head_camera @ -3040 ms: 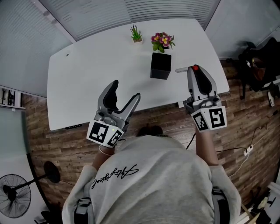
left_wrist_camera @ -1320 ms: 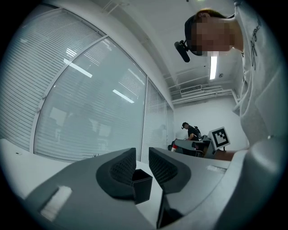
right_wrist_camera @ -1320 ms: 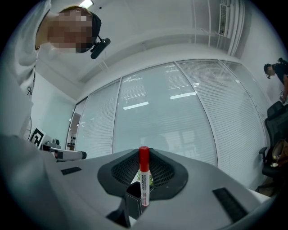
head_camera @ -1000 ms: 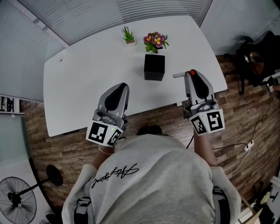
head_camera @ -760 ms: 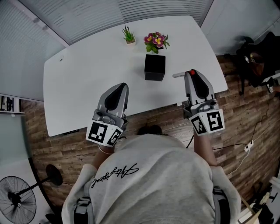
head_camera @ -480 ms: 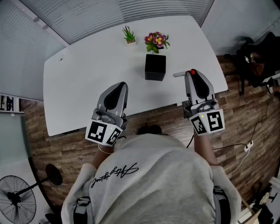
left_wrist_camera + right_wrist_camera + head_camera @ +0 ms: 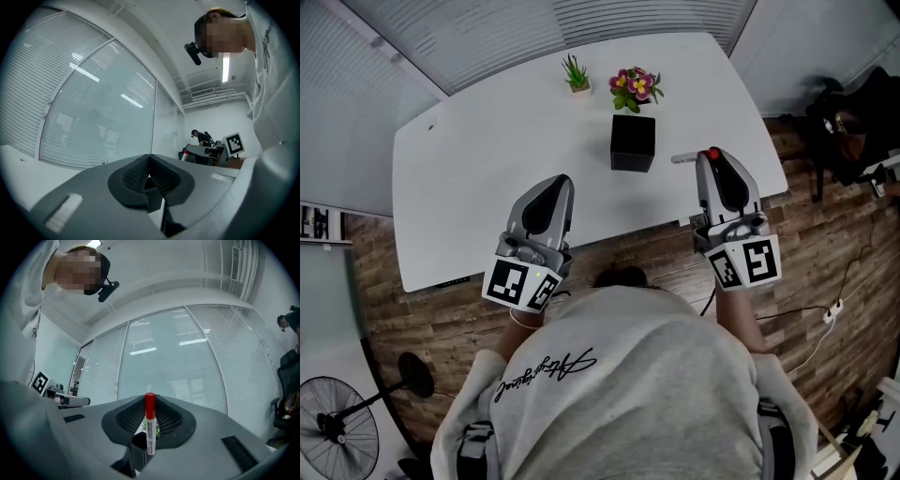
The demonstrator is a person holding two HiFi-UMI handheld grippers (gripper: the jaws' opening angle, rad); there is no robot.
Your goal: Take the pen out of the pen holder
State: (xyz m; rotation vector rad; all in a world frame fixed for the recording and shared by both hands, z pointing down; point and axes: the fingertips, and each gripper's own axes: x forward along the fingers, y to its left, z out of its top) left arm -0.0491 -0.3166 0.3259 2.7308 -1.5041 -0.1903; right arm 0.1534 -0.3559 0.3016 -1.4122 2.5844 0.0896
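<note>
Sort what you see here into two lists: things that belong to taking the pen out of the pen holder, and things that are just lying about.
Belong to the job:
- pen, red-capped, clamped in the right gripper
- black pen holder on the table

Just lying about:
- flowering plant
- small green plant
- floor fan

White table (image 7: 487,169), small green plant (image 7: 575,73), pink flowers (image 7: 636,86), floor fan (image 7: 337,436)
</note>
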